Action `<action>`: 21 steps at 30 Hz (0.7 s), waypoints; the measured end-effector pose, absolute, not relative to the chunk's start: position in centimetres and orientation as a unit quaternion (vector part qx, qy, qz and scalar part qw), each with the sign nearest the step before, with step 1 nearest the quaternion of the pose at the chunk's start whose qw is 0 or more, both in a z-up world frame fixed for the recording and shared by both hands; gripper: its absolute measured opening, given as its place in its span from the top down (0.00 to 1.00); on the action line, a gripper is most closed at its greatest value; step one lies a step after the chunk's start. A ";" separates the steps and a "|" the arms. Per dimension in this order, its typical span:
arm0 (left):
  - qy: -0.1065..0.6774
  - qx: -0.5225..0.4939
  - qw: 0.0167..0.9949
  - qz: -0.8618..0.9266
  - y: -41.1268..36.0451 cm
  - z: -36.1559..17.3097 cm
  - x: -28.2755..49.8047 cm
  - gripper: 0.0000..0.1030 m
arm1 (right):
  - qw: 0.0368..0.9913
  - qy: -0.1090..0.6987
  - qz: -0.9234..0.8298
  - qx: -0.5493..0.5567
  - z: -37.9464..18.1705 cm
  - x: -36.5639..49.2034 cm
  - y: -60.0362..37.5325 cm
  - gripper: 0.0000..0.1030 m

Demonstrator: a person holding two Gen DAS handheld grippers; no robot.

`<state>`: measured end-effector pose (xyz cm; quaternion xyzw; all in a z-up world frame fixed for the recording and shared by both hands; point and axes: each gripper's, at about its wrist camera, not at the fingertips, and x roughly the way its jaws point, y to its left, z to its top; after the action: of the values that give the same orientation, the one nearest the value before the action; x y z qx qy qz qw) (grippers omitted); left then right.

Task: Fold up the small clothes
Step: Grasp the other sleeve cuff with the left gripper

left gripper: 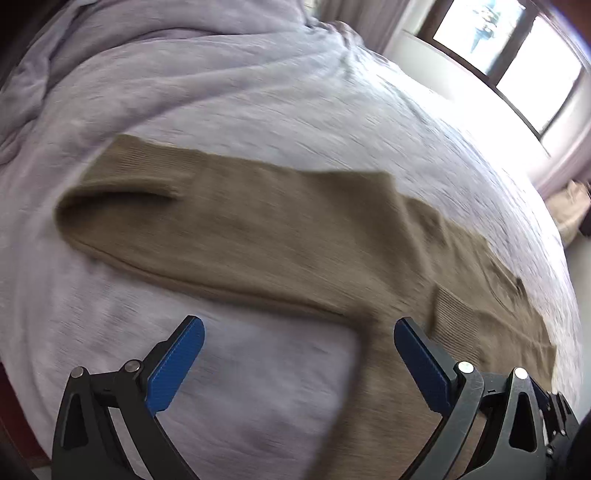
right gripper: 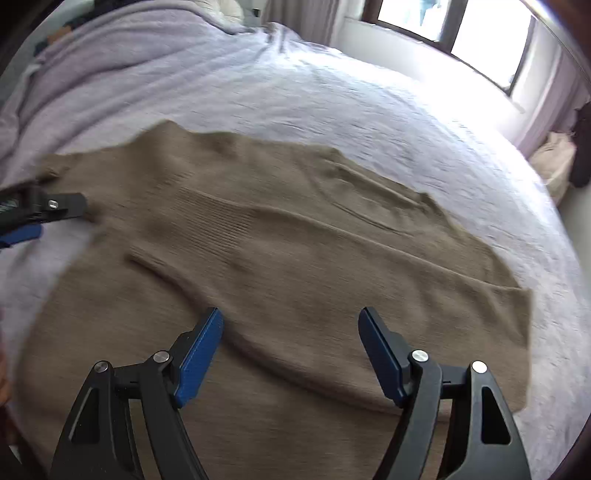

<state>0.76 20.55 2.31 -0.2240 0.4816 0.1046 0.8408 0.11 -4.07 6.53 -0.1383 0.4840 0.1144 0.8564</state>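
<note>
Spread flat on a pale lilac bed cover (left gripper: 229,92): a tan knitted sweater (right gripper: 295,266), ribbed in patches, lying across the middle of the bed with bare cover on every side. In the left wrist view, a long sleeve (left gripper: 207,221) folded across the body, its ribbed cuff end toward the upper left, a second ribbed cuff (left gripper: 456,317) resting near the lower right. Left gripper (left gripper: 299,332) poised over the near edge of the garment, blue pads (left gripper: 173,369) spread wide, nothing between them — one finger above bare cover, the other above knit; touching the cloth or clear of it, impossible to tell through the blur. Right gripper (right gripper: 290,325) likewise wide apart above the sweater's broad lower part, blue pads (right gripper: 197,362) gripping nothing, only knit seen below the gap. At the left edge of the right wrist view, the other gripper's black finger and blue pad, just at the sweater's edge. Beyond the bed, a bright window (right gripper: 454,22) along the far wall, curtains (right gripper: 306,14) beside it, and a cream bundle (right gripper: 554,162) low at the right — too blurred to name. Rumpled lilac blanket (left gripper: 74,55) heaped at the upper left.
</note>
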 end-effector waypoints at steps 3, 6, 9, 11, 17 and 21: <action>0.480 -0.235 0.834 0.135 24.1 1.6 0.8 0.00 | 0.859 0.476 0.134 -0.136 7.8 0.4 -1.9 0.23; 0.485 -0.236 0.821 0.187 27.7 0.4 0.8 0.00 | 0.859 0.471 0.142 -0.140 8.0 0.5 0.2 0.23; 0.489 -0.197 0.813 0.246 30.4 -0.4 1.0 0.00 | 0.856 0.472 0.149 -0.146 8.1 0.2 2.0 0.23; 0.487 -0.164 0.813 0.273 31.4 -0.6 1.1 0.00 | 0.852 0.477 0.151 -0.151 7.7 0.5 2.9 0.23; 0.479 0.011 0.826 0.296 31.4 -0.7 4.3 0.00 | 0.845 0.488 0.148 -0.161 7.1 0.3 4.1 0.23; 0.466 0.094 0.839 0.264 31.3 -1.0 5.7 0.41 | 0.841 0.492 0.150 -0.165 7.1 0.4 5.0 0.23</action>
<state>5.67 31.28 -0.97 0.0939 0.4664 0.2638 0.8391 0.40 5.02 7.05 -0.1646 0.4923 0.1502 0.8414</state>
